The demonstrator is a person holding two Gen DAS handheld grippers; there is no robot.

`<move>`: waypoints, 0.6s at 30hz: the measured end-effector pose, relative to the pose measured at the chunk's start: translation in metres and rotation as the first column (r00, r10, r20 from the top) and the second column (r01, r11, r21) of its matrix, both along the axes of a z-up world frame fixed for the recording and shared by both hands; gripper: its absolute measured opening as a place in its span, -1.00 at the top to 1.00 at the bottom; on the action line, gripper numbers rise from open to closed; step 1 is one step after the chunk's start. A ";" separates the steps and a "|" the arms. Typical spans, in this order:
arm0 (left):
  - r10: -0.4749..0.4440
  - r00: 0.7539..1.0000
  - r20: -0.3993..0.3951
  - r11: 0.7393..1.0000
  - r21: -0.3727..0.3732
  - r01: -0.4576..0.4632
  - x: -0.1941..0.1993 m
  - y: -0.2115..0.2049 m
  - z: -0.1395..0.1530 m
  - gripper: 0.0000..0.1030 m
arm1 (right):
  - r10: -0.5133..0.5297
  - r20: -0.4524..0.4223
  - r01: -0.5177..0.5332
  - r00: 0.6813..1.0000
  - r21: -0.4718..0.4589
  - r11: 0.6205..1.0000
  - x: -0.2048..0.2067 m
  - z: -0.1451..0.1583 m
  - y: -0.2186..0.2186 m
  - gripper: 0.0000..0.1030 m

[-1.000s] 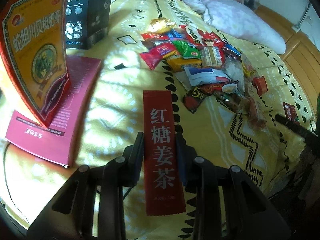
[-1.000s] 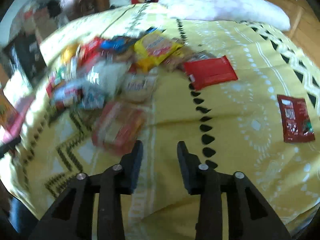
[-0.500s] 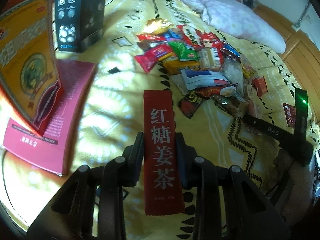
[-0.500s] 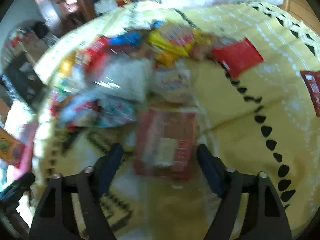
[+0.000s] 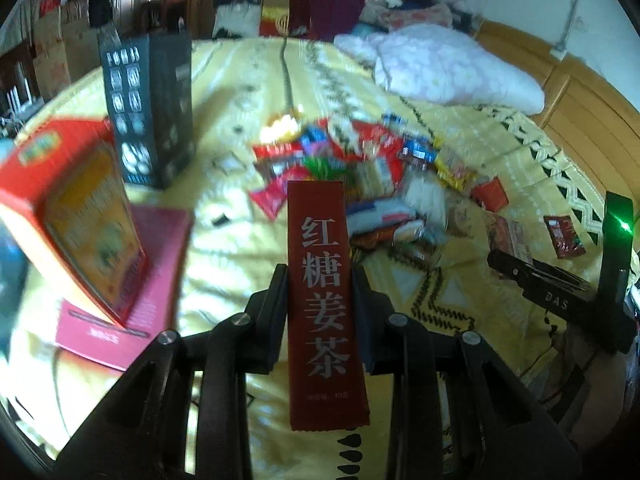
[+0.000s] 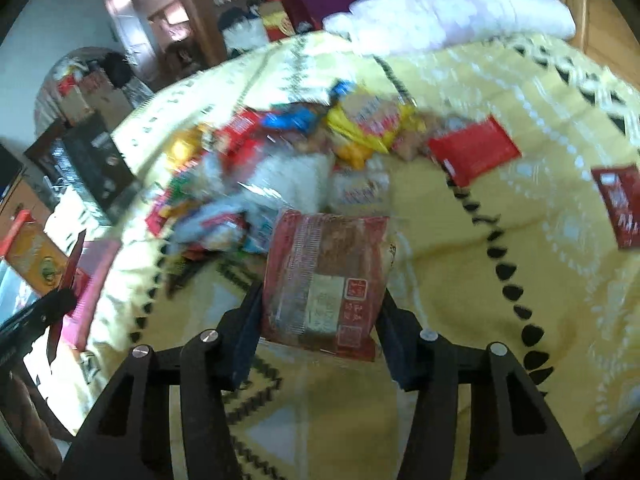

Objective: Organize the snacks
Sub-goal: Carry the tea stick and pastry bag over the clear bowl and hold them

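Boxes point(image 5: 80, 216) stand far left on the bed point(image 5: 240, 216). Left hand-held gripper point(image 5: 320, 284) clamps a red sachet point(image 5: 324, 280), its long axis running straight ahead, nearest them. Right of it lies the snack pile point(image 5: 360, 176). Right hand-held gripper point(image 6: 320, 304), jaws just closing, pinches a red packet point(image 6: 324, 280) at the pile's near edge.
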State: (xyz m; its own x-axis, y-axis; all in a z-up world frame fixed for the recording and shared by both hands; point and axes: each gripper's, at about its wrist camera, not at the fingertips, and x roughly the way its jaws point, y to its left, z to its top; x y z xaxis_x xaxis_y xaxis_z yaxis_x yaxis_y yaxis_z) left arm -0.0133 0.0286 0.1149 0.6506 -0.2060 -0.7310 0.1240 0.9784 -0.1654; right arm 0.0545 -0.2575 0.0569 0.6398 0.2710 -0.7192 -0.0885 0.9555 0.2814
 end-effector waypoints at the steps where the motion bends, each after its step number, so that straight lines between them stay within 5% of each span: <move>1: 0.004 1.000 0.018 1.000 0.004 -0.004 -0.001 0.002 0.006 0.41 | 0.008 0.012 -0.008 1.000 0.003 1.000 -0.001 0.005 0.002 -0.10; 8: 0.059 0.984 0.166 0.997 0.043 -0.067 -0.009 0.029 0.054 0.41 | 0.071 0.111 -0.073 0.991 0.011 0.997 -0.012 0.054 0.020 -0.10; 18: 0.232 0.917 0.323 0.960 0.076 -0.270 -0.028 0.111 0.111 0.41 | 0.239 0.247 -0.240 0.939 -0.023 0.970 -0.005 0.131 0.091 -0.10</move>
State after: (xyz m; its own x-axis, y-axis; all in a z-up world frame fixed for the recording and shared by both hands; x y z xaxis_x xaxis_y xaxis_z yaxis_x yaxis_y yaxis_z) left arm -0.0409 0.1396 0.2261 0.8664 0.0678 -0.4947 -0.1016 0.9939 -0.0419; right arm 0.0493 -0.1667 0.1880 0.7120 0.4425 -0.5452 -0.3817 0.8956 0.2284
